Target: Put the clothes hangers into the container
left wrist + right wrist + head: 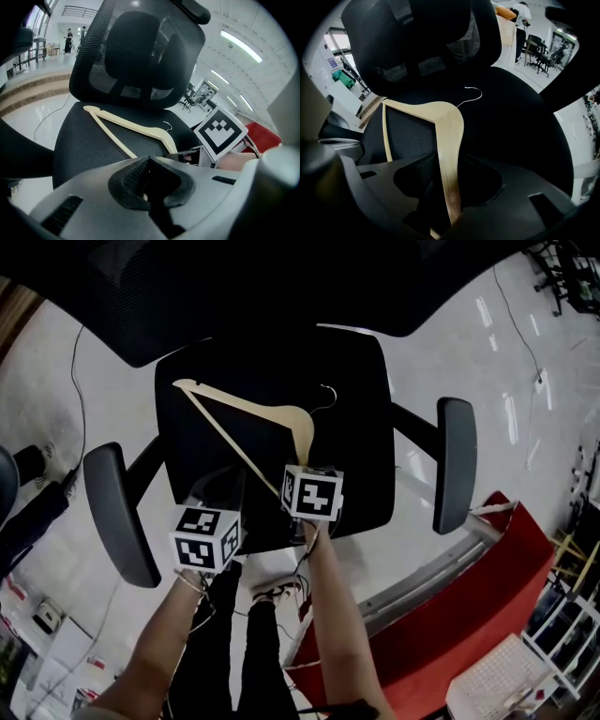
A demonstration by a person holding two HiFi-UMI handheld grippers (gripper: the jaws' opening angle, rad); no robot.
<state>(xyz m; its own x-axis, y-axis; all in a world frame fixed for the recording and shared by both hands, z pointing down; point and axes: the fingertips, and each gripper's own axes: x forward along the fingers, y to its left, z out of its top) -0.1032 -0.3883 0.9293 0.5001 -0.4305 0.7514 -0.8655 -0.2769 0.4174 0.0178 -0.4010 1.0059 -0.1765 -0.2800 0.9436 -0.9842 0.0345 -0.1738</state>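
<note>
Reading this as early stage, nothing is stowed yet. One wooden hanger point(246, 407) lies flat on the black chair seat point(366, 409), with its wire hook point(471, 96) pointing toward the backrest. It's the only hanger in any view.

Right gripper point(450, 187): jaws are spread wide, nose angled steeply down at the seat. One arm of the hanger runs straight through the gap. The pads don't look pressed on it, so it's straddled, not gripped.

Left gripper point(150, 183): jaws are pressed together with nothing between them. It hovers just beside the right one, over the front edge of the seat, and isn't touching the hanger.

Container: can't identify it for sure. A white latticed thing point(497, 681) sits at the bottom right of the head view, beyond a red surface point(469, 606) and well apart from the chair. That may be it, but it's too cropped to tell.

Judging from this:
- Done: approach and alignment on the hanger arm.
- Left: close the right jaws, lift the hanger off the seat, carry it over, and drop it in the container.
</note>
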